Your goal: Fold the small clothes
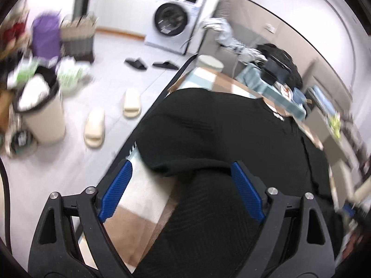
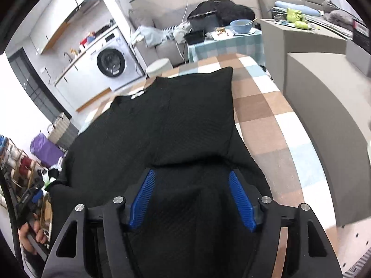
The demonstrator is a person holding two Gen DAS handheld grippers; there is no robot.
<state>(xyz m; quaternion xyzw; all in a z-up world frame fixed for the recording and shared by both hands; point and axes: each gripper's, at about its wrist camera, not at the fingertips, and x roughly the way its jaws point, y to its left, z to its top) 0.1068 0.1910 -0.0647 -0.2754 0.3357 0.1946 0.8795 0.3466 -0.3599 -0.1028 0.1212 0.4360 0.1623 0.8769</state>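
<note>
A black knitted garment (image 1: pixel 208 127) lies spread on a table covered with a brown, white and blue checked cloth (image 1: pixel 139 220). My left gripper (image 1: pixel 180 164) hangs open over its near edge. The left blue pad is above bare cloth and the right pad is beside the black fabric, not pressing it. In the right wrist view the garment (image 2: pixel 162 127) has one side folded over its middle and a white label (image 2: pixel 136 95) at the collar. My right gripper (image 2: pixel 192 172) stands open above the near fold, with fabric under and between the fingers and neither pad squeezing it.
The table edge (image 1: pixel 148 120) drops to a tiled floor with cream slippers (image 1: pixel 95 127), a bin (image 1: pixel 44 111) and a washing machine (image 1: pixel 174 25). A grey sofa (image 2: pixel 324 120) runs along the table's right side. A small table holds a bowl (image 2: pixel 241 26). A hand (image 2: pixel 30 231) shows at lower left.
</note>
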